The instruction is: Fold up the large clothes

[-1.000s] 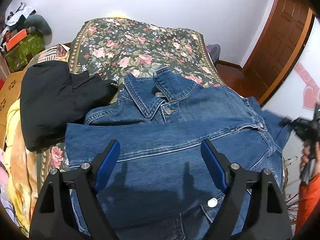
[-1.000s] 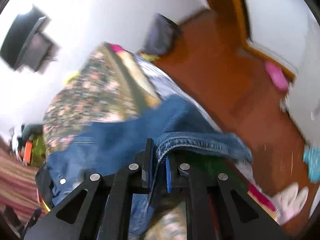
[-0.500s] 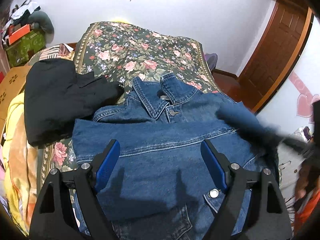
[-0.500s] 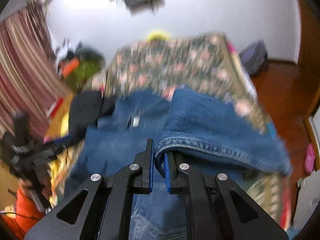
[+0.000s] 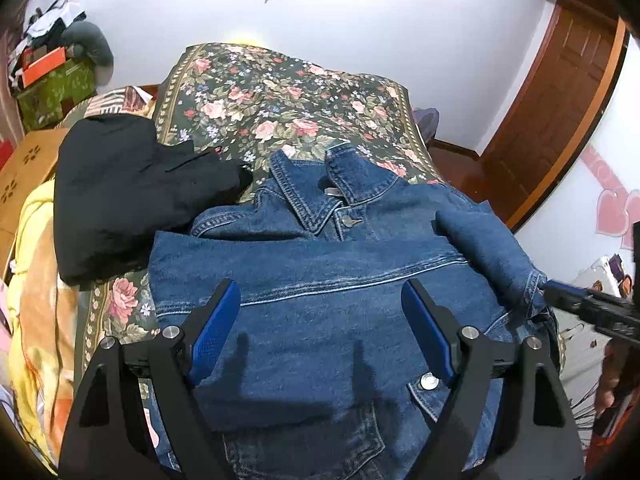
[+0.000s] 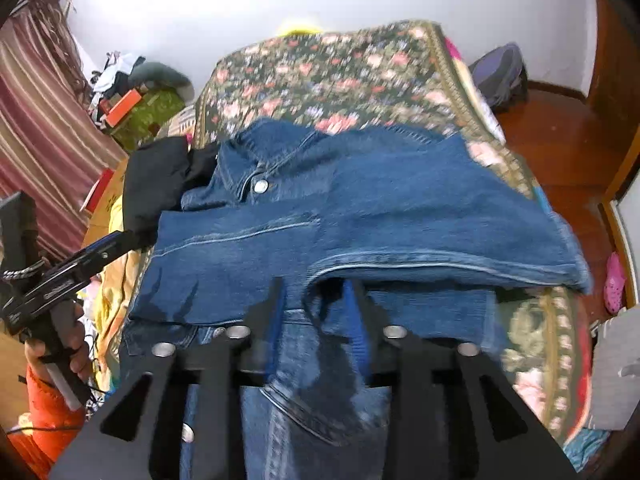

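Observation:
A blue denim jacket (image 5: 320,280) lies collar-away on the floral bedspread (image 5: 260,92), one side folded across its front. My left gripper (image 5: 320,320) hovers open above the folded panel with nothing between its blue pads. The right sleeve (image 6: 440,220) is laid across the jacket (image 6: 224,256) toward the middle. My right gripper (image 6: 314,296) is at the sleeve's cuff; its jaws are opening, and the cuff hem sits loosely between them without being pressed. In the left wrist view the right gripper (image 5: 554,294) shows at the cuff on the far right.
A black garment (image 5: 120,192) lies on the bed left of the jacket, touching its shoulder. Yellow and orange bedding (image 5: 36,280) is heaped along the left edge. A brown door (image 5: 560,120) and wooden floor lie to the right, with a backpack (image 6: 500,76) by the wall.
My right gripper swung the sleeve from the bed's right side in over the jacket, and its jaws, shut on the cuff before, have parted. The left gripper barely moved.

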{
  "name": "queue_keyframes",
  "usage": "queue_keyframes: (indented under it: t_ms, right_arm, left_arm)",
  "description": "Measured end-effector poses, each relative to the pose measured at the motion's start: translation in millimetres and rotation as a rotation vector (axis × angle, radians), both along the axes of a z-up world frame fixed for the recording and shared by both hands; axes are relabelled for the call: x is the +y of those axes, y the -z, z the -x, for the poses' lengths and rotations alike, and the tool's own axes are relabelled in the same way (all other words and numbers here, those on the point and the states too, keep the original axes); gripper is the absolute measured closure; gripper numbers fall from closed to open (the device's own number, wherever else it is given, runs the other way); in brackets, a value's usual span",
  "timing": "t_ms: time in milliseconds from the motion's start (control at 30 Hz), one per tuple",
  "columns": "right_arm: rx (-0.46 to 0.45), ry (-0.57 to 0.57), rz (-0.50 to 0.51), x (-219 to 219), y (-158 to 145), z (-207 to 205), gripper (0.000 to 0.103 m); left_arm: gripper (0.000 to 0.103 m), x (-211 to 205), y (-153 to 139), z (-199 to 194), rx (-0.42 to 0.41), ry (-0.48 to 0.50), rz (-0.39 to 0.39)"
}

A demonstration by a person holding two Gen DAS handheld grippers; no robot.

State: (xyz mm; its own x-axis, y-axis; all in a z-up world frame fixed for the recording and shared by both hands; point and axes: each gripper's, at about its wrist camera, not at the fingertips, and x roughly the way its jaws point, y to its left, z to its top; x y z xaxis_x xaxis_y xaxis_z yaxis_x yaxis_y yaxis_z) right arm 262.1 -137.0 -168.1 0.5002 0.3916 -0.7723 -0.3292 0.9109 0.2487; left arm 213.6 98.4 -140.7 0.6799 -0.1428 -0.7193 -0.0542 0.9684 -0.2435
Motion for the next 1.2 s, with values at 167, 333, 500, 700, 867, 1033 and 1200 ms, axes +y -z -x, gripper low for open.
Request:
queue_keyframes:
  t_ms: [167,333,500,700,867,1033,1200]
  right_arm:
    - [-0.063,0.113,-0.055,-36.6,-15.0,6.5,0.050]
    - [-0.062,0.298,-0.118,-82.6,-10.8,-6.3,0.047]
    - [0.072,0.424,-0.235,-119.7,27.7,-31.4,0.047]
    - [0.222,0.511,-0.375,-139.5,75.9,-54.2,0.047]
    - [0.198,0.511,-0.400,-138.8,83.7,-70.3,0.047]
    - [0.174,0.506,-0.355,-134.6,74.8,-82.4,0.086]
    - [0.034,0.448,-0.286,-120.9,25.4,-80.4,0.091]
  left_arm:
    - [0.021,-12.8,-2.7,-8.2,0.001,0.016,-0.026]
    - [0.021,-24.7,-3.1,-17.5,0.011,0.027,-0.034]
    - [0.021,-35.1,0.0,-24.7,0.025,0.040,-0.037]
    - [0.021,-40.9,5.9,-32.3,0.048,0.042,-0.033]
    - [0.021,-39.2,11.9,-34.7,0.064,0.033,-0.032]
    - [0.021,-31.9,12.3,-31.8,0.062,0.018,-0.039]
    - [0.021,-16.4,5.3,-22.8,0.036,-0.007,-0.041]
